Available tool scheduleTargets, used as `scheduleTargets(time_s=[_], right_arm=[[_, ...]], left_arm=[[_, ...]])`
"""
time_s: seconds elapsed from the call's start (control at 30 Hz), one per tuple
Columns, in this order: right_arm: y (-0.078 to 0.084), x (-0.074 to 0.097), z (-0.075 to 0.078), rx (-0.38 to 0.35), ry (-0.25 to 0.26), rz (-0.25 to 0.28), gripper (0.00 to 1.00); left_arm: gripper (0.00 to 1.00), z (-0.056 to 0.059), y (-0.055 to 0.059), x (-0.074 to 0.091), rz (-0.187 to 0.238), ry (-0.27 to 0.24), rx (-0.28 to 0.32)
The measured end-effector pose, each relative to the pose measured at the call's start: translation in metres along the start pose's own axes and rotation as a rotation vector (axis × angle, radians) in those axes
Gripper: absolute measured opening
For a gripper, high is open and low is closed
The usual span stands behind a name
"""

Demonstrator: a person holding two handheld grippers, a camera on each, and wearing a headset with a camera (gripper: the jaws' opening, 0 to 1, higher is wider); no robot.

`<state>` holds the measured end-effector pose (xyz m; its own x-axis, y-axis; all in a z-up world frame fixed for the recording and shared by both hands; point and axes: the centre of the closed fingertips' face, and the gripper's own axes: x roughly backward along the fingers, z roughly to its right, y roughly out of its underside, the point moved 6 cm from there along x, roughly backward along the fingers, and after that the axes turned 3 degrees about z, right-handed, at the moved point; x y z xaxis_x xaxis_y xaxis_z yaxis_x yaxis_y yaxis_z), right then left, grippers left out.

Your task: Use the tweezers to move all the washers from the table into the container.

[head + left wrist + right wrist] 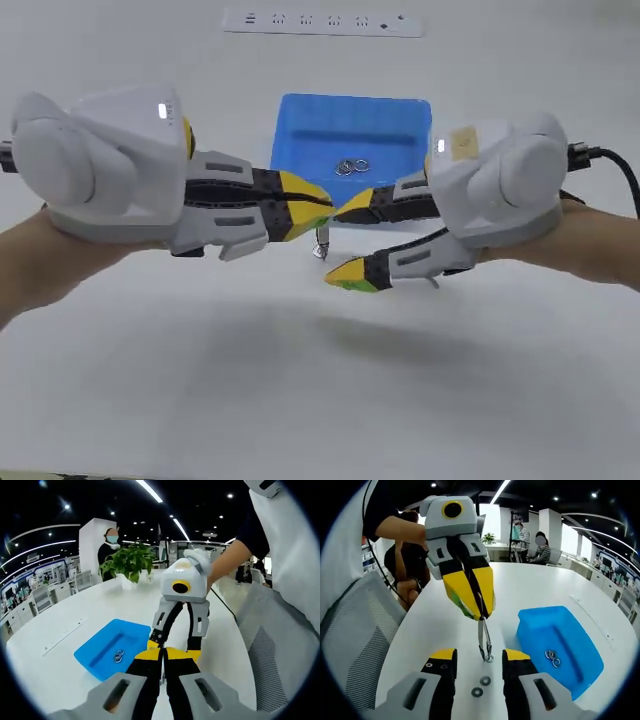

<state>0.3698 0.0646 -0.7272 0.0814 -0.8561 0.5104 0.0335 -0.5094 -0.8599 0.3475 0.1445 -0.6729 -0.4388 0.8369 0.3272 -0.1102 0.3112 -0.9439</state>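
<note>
Tweezers (482,639) point down from left gripper (476,611)

the right gripper (480,656) comes up from the bottom with its two yellow-tipped jaws spread apart and nothing between them. the left gripper (479,611) reaches in from the top, held by a bare hand, its yellow jaws clamped on the tweezers (482,635). the tweezers hang down to the white table (445,605), their tips touching one washer (490,658). two loose washers (481,686) lie on the table nearer the camera, just beside each other. off to the right sits the blue container (535,635) with a small bunch of rings (553,658) on its floor. a grey mesh chair (355,645) stands at the left, and people sit at a far table.
</note>
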Motion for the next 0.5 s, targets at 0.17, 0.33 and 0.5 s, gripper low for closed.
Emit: scheduleTargets(time_s=[0.17,0.33,0.5], right_arm=[[-0.003,-0.005,0.007,0.028,-0.007,-0.005,0.30],[-0.006,-0.009,0.007,0.052,-0.036,-0.007,0.22],[-0.003,-0.012,0.003,0.085,-0.065,-0.035,0.18]], left_arm=[[0.04,0.001,0.000,-0.002,-0.001,0.000,0.000],[0.04,0.000,0.000,-0.001,-0.005,0.002,-0.007],[0.04,0.000,0.000,0.000,-0.012,0.004,-0.015]])
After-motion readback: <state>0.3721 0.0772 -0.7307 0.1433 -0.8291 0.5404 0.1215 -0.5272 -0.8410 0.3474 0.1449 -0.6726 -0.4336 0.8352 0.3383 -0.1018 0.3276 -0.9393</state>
